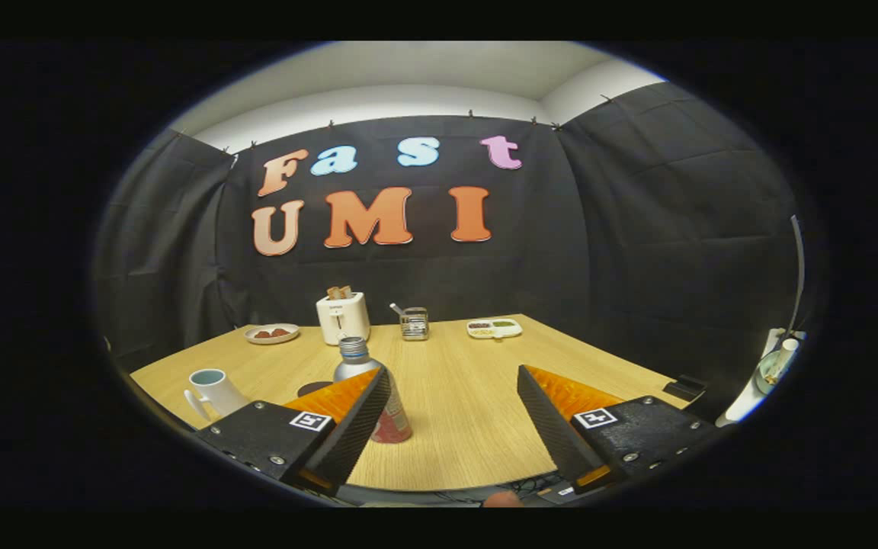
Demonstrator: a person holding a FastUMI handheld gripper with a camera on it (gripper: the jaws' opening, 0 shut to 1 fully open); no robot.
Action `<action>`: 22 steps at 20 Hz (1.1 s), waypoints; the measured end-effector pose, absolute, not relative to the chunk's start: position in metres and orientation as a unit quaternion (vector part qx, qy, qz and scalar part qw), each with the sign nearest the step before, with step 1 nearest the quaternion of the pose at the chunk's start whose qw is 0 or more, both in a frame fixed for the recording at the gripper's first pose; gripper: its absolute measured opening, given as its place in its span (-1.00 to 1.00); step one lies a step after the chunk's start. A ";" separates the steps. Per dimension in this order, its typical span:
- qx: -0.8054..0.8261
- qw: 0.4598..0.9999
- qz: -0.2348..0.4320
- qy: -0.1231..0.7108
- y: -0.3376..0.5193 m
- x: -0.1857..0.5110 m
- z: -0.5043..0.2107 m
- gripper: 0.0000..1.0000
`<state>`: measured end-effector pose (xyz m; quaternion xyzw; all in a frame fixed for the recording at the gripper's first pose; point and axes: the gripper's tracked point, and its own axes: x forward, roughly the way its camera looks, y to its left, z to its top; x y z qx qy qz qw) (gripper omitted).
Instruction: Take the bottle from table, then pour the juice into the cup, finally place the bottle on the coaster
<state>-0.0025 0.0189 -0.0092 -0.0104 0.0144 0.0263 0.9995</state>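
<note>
My gripper [454, 415] hangs low over the near edge of the wooden table [469, 396], its fingers spread wide with bare tabletop between them and nothing in their hold. The bottle [375, 389] stands upright just ahead of the left finger, partly hidden behind that finger's tip and off to the side of the open gap. I judge the first step, taking the bottle, is in hand and not yet done. A dark round patch just beside the bottle, peeking out behind the left finger, may be the coaster [315, 387], though I cannot be sure. The white cup [214, 390] sits farther left, near the table's edge. Beyond, along the far side, stand a toaster [343, 316], a small plate [272, 333], a metal holder [414, 323] and a divided dish [494, 328]. Next I need to shift left so the bottle's body centres between the fingers, ease forward, then close on it.
</note>
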 end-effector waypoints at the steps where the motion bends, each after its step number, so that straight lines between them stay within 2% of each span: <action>1: -0.010 0.999 0.032 0.016 0.023 -0.003 -0.011 0.99; 15: -0.028 0.993 0.097 0.059 0.085 0.018 -0.050 0.99; 22: -0.028 0.990 0.097 0.097 0.093 0.039 -0.083 0.99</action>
